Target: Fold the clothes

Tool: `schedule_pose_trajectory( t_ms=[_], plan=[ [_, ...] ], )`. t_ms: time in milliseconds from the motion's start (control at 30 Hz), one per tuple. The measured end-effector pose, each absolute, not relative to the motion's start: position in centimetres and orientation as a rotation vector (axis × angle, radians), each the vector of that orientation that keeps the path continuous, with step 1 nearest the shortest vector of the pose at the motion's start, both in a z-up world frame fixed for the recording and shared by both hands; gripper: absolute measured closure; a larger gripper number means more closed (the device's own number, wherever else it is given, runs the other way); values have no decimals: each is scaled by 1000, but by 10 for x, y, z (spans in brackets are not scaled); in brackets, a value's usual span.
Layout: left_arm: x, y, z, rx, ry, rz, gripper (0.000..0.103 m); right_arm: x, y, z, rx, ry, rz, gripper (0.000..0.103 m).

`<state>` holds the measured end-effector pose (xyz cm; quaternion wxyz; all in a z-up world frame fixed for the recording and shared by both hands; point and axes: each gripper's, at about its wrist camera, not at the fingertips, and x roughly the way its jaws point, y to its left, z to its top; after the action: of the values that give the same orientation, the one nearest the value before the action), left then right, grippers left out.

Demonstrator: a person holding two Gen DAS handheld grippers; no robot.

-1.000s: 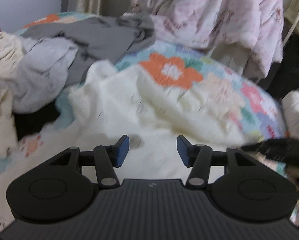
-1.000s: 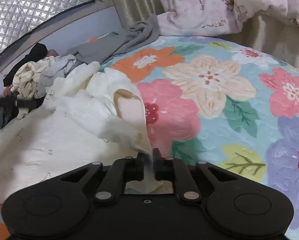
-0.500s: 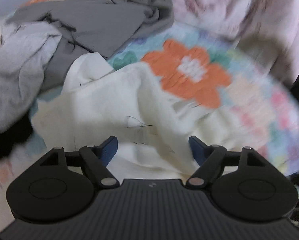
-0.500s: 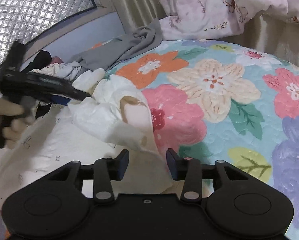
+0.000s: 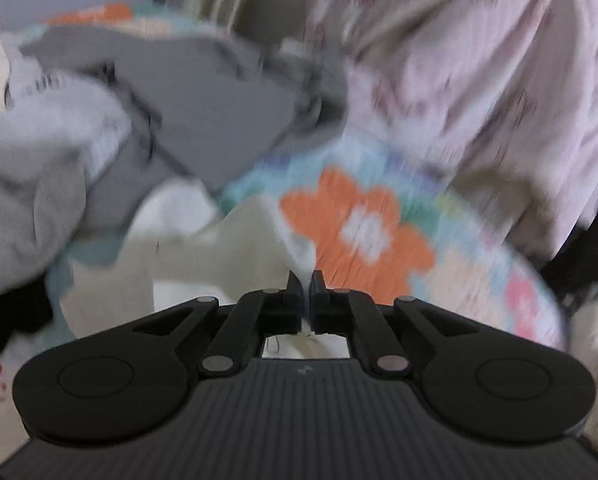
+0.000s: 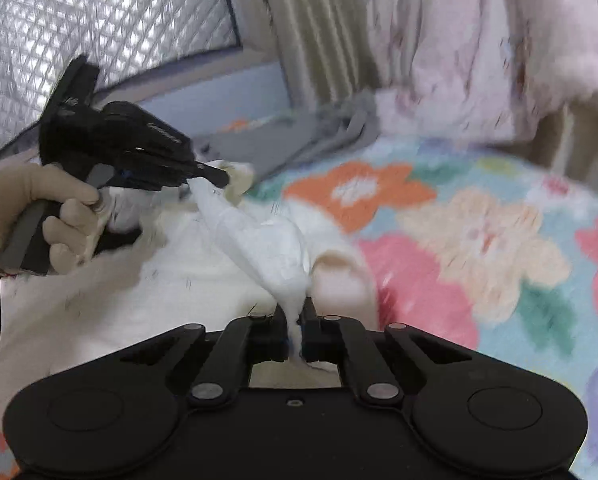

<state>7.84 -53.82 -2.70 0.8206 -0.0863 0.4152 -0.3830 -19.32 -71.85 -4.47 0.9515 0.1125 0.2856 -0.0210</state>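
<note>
Both tools [image 6: 297, 320] reclosed, pinching cream garment [image 6: 271, 248]

Floral quilt [image 6: 479, 232], pink blanket [image 6: 479, 40], curtain [image 6: 319, 28]

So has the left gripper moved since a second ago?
Yes. In the right wrist view, the left gripper has come in from the left edge toward the orange flower.
</note>
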Motion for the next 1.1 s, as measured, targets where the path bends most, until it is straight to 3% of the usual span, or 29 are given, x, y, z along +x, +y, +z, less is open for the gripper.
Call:
schedule_pose_trajectory(
  t_ms=[400,500,567,633,767,900,1100],
  plan=[
    [76,-586,-19,93,707,-810,96,-177,-760,-83,370,613,-97,96],
    [62,-576,-18,198,710,-810,82,-182,-759,-80,334,621,-157,88],
    [48,-563,-16,275,696,-798,65,-186,-762,-72,326,616,-201,78],
    [33,-541,-13,323,682,-782,57,-192,-766,-65,339,601,-236,68],
    [9,-474,-20,274,768,-703,48,-209,-768,-52,386,581,-232,60],
    [-10,-401,-40,207,885,-551,46,-229,-737,-37,317,598,-209,51],
    [-53,-297,-66,189,943,-322,45,-239,-683,-16,161,426,-223,18]
  ],
)
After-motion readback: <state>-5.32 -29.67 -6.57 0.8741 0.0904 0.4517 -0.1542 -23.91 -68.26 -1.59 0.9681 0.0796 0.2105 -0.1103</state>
